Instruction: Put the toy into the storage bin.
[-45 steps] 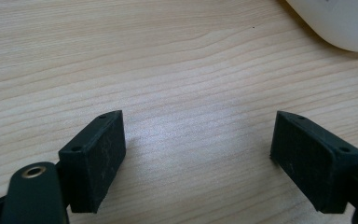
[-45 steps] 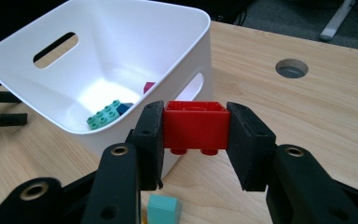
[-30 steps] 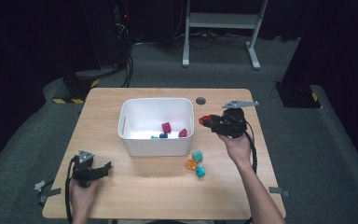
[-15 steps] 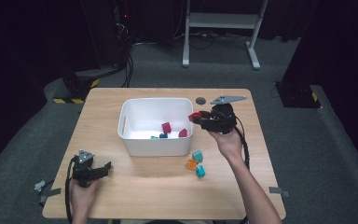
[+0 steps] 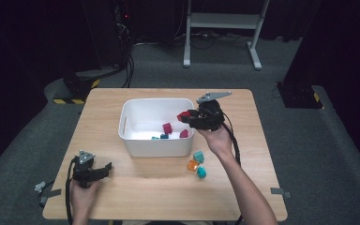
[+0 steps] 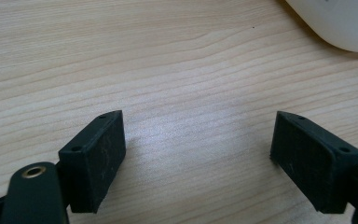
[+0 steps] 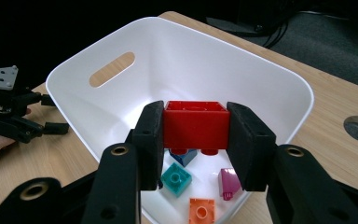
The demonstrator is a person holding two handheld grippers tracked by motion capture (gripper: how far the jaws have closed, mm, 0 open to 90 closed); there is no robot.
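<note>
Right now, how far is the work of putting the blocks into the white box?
Done: several small blocks lie inside the white box. In hand: the right gripper holds a red block above the box. Left: three blocks on the table. The left gripper rests open.

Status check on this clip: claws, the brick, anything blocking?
Right claw shut on red plastic brick, over white plastic bin. Left claw open, idle on wooden table. Nothing blocking the drop.

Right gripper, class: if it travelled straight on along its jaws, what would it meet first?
Probably the far wall of the white bin, near its handle slot. The right gripper, shut on the red brick, points across the bin; depth is uncertain.
</note>
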